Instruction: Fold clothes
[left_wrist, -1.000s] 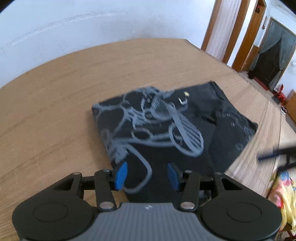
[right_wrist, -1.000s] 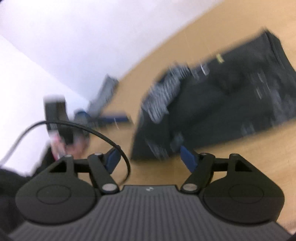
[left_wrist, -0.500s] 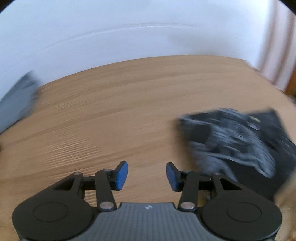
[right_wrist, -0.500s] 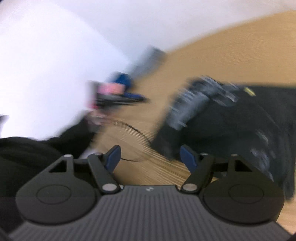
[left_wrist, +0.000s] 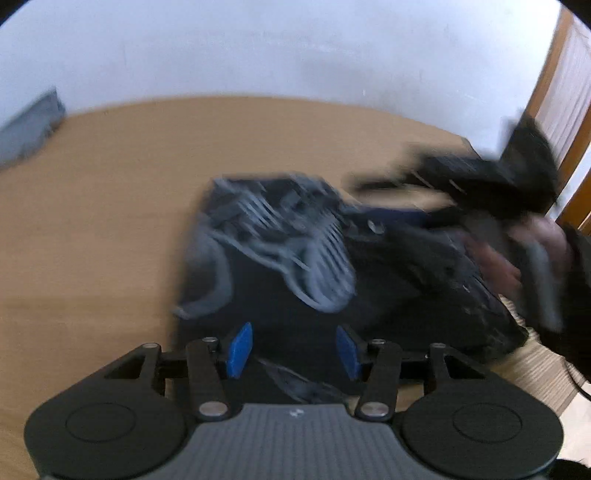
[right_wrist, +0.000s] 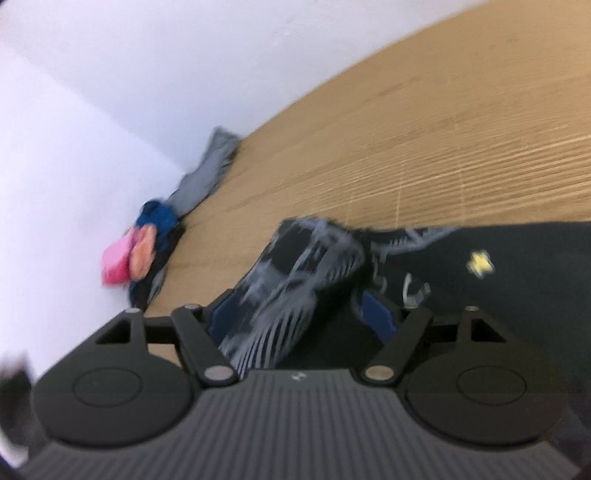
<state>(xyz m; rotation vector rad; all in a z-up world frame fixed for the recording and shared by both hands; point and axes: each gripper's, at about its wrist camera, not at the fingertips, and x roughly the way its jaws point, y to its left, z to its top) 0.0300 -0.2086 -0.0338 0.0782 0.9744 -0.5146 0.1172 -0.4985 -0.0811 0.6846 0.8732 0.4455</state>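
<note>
My left gripper (left_wrist: 293, 349) has black linkage arms, silver screws, blue pads (left_wrist: 240, 349) and a ribbed grey housing. My right gripper (right_wrist: 299, 321) looks identical. At three o'clock in the left view, my sleeve (left_wrist: 580, 277) is black.

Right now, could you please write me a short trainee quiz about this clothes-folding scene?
1. True or false: the black printed garment lies on a wooden table.
2. Which lies by the wall at the table's far edge? A) grey cloth B) a kettle C) a laptop
3. Fill in: the pads of the left hand-held gripper are coloured ____.

Key: 1 true; 2 A; 3 blue.
</note>
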